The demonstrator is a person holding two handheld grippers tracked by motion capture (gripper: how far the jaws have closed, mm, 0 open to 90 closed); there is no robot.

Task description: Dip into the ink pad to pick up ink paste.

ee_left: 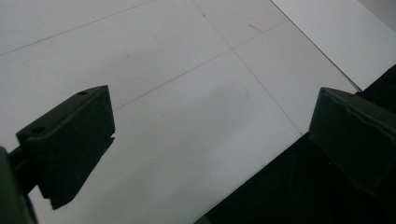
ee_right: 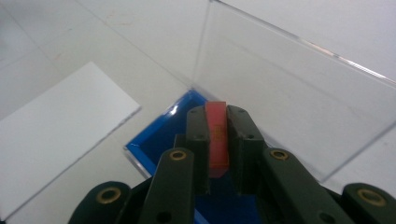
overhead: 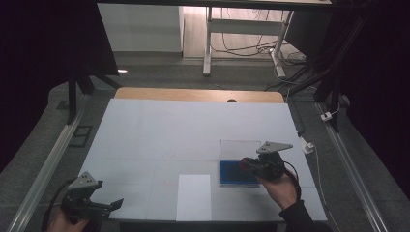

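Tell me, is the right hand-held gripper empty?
No, the right hand-held gripper pinches a thin red piece above the blue tray.

left gripper (overhead: 115,203) hangs at the table's near left corner, jaws wide apart; right gripper (overhead: 243,163) near the right edge, jaws clamped.

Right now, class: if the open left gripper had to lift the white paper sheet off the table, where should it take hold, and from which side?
Grip the sheet's near short edge, coming in low from the person's side. The sheet lies flat, so no jaw fits under its middle; that edge lies at the table's front rim, nearest the left gripper, and might be slid out over it.
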